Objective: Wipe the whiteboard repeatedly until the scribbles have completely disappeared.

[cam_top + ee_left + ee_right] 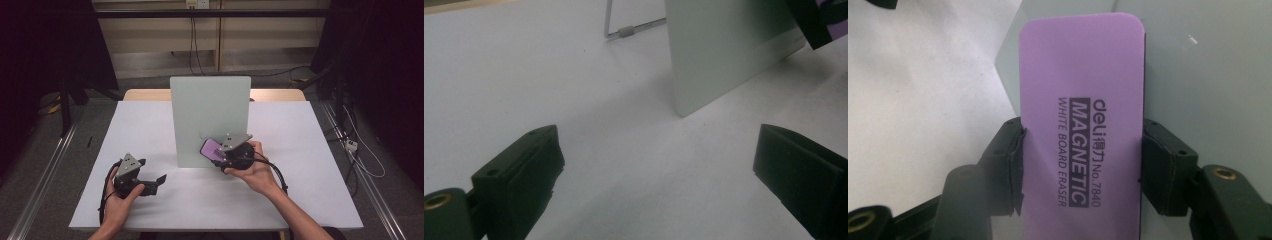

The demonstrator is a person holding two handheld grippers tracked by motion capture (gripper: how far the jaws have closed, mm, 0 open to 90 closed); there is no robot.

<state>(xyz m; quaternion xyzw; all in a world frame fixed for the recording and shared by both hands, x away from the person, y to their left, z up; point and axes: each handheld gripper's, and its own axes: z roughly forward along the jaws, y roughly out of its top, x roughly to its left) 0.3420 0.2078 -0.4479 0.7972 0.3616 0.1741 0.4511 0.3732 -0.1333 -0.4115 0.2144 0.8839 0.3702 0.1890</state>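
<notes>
The right claw [1080, 165] grips the purple eraser [1080, 100] across its width, long axis pointing at the whiteboard [210, 115] just ahead; the left claw [659, 165] gapes empty.

A white table [150, 130] bears an upright pale-green board [210, 120].

Two forearms reach in from the near edge, each hand wrapped around a set of tongs. The left tongs [159, 180] sit low in the left hand [120, 200], jaws spread wide apart with nothing between them, pointing across toward the right tongs [216, 156]. The right hand [252, 170], ahead of and well apart from the left tongs, cups its tool from below, fingers curled round the body. Its jaws are pressed in on both long sides of a purple eraser [1083, 125], gripping it near its lower half.
</notes>
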